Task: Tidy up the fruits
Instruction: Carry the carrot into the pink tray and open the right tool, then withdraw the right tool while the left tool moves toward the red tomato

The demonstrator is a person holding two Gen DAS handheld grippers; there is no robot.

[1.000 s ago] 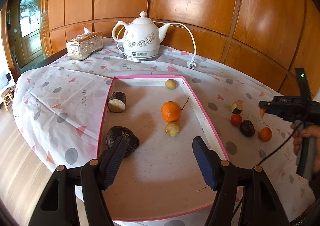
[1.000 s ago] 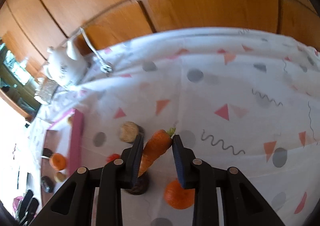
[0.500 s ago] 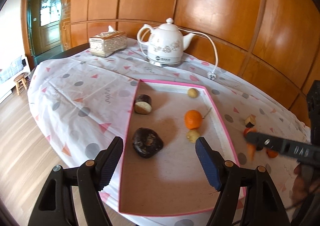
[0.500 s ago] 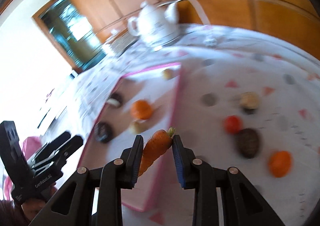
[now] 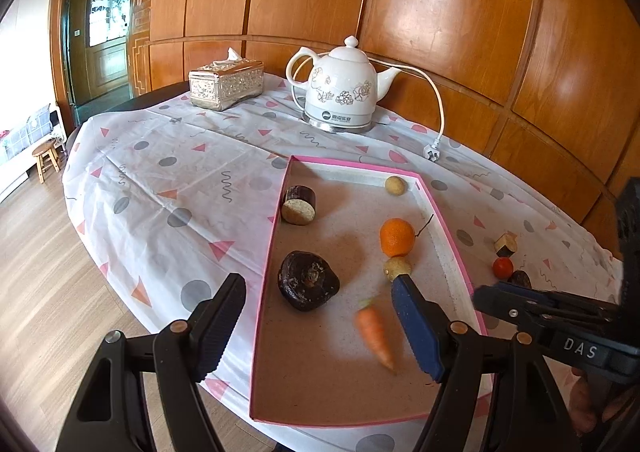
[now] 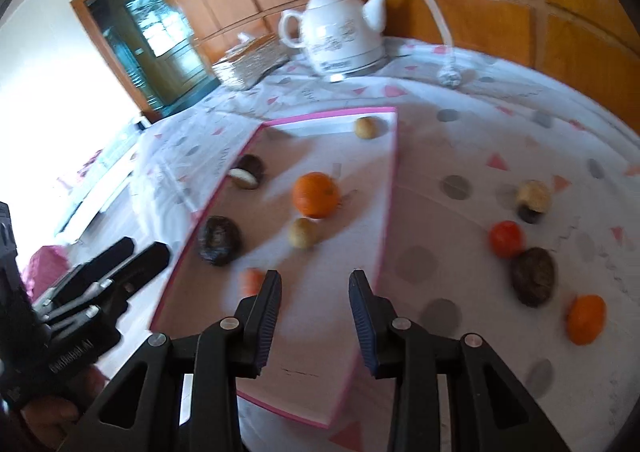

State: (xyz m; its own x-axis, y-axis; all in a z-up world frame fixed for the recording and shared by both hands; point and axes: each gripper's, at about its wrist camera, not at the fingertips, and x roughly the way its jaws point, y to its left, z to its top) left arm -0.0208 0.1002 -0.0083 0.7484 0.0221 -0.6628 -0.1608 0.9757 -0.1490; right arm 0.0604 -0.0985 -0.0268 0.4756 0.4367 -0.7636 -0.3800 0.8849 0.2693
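My right tongs (image 6: 314,292) are opening, nothing between them; carrot (image 5: 374,332) lies in the tray (image 5: 276,236). Left tongs (image 5: 320,316) released.

wall panels (image 5: 440,12): glossy wood | kettle (image 5: 340,92): glazed ceramic | tray (image 5: 276,252): matt cardboard | tablecloth (image 5: 180,172): creased, printed

Both tools are black plastic: the left gripper (image 5: 320,326) and the right gripper (image 6: 314,322) carry ribbed blue pads, silver screws at the joints, white lettering on the bodies.
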